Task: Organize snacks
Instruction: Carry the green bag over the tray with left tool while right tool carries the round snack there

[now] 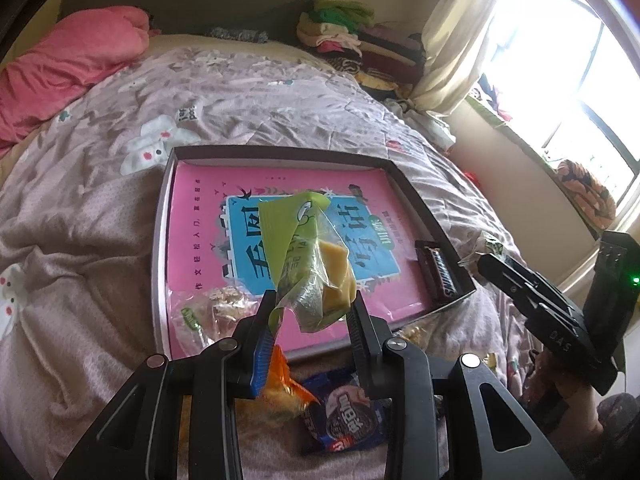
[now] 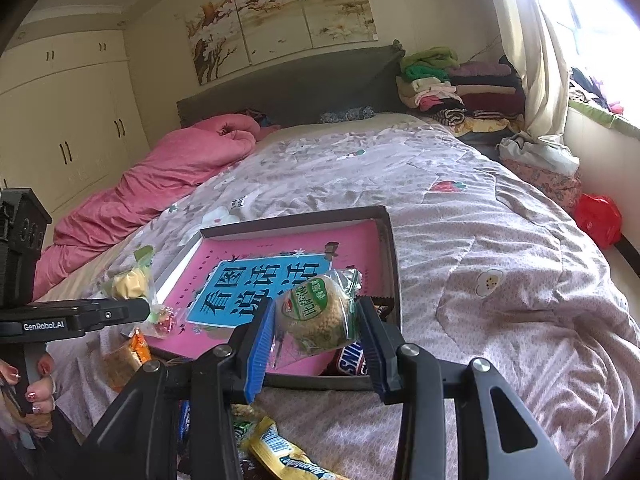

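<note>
Two grippers each hold a wrapped snack over a shallow box on the bed.

The left gripper (image 1: pixel 312 312) pinches a green-wrapped yellow cake (image 1: pixel 316 264) above the box (image 1: pixel 160 240), which holds a pink book (image 1: pixel 200 220) and a Snickers bar (image 1: pixel 438 272). The right gripper (image 2: pixel 318 334) clamps a round green-labelled pastry (image 2: pixel 316 312) over the box's near corner.

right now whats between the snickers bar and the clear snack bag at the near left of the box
Only the pink book lining the box; no snack lies between the snickers bar and the clear bag. The left wrist view shows it, partly hidden by the held green packet.
</note>
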Available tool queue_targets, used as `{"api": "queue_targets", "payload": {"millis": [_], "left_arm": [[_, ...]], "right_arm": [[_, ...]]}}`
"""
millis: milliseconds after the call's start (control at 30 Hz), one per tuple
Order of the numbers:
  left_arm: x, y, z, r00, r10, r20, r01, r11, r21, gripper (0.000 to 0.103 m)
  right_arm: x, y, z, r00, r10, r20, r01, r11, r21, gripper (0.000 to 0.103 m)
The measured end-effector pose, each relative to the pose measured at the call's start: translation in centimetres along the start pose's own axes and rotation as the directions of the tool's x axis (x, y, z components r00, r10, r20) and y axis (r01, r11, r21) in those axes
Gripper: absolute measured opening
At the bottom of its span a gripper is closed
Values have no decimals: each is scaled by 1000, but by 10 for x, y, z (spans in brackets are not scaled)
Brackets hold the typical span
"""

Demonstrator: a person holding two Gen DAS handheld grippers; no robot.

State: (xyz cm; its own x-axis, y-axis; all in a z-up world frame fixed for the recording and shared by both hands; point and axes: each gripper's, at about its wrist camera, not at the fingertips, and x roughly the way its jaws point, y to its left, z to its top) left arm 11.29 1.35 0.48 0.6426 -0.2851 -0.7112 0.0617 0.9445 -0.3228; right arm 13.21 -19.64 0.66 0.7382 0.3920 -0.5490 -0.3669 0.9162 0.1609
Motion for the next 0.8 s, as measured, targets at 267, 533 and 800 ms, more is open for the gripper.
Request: {"api": "queue_targets", "payload": {"millis": [267, 533, 800], "left_arm": [[18, -1, 3, 1000, 18, -22, -18, 1000, 10, 35], [32, -2, 4, 998, 27, -51, -27, 1000, 13, 35], [42, 0, 1, 996, 33, -79, -32, 999, 14, 35]], "right_arm": [[6, -3, 3, 1000, -7, -3, 7, 1000, -1, 41], [16, -4, 4, 1000, 1, -29, -2, 1000, -7, 42], [34, 8, -5, 994, 31, -101, -36, 998, -49, 42]]}}
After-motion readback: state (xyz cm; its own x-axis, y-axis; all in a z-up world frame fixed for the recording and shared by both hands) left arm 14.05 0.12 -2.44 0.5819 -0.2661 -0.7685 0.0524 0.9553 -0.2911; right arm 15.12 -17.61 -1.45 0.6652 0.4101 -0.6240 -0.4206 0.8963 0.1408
